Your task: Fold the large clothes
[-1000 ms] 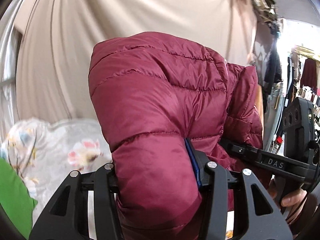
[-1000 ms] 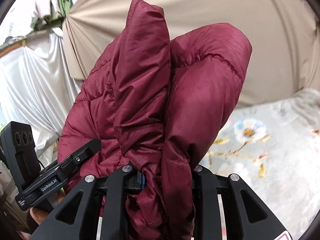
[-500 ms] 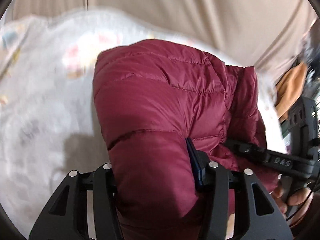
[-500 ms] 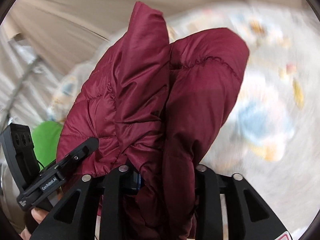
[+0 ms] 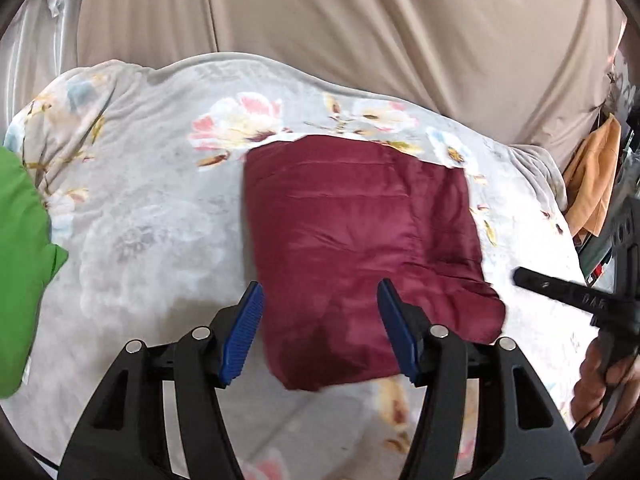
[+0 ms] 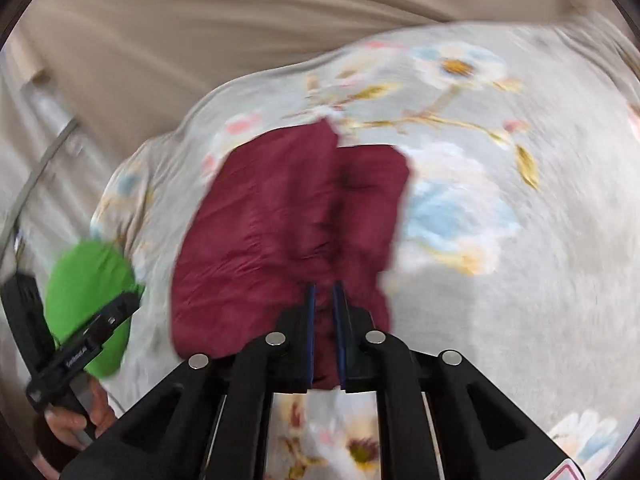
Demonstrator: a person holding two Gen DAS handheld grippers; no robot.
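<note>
Presently the maroon puffer jacket [image 5: 360, 240] is seen folded into a rough rectangle, lying flat on the floral blanket [image 5: 152, 208] at frame centre of the left wrist view. Its long axis is judged to run from the lower edge toward the top of the frame, directly ahead of both tongs. The left gripper [image 5: 320, 332] is spread wide, holding nothing, its blue pads [image 5: 242, 336] standing either side of the jacket's near-left corner. The right gripper [image 6: 323, 332] is drawn narrow, with only a thin strip of maroon visible in the slit; whether fabric is pinched cannot be told through the blur. A green cloth [image 6: 92, 300] lies left of the jacket. The left gripper is judged better placed for the next grasp.
</note>
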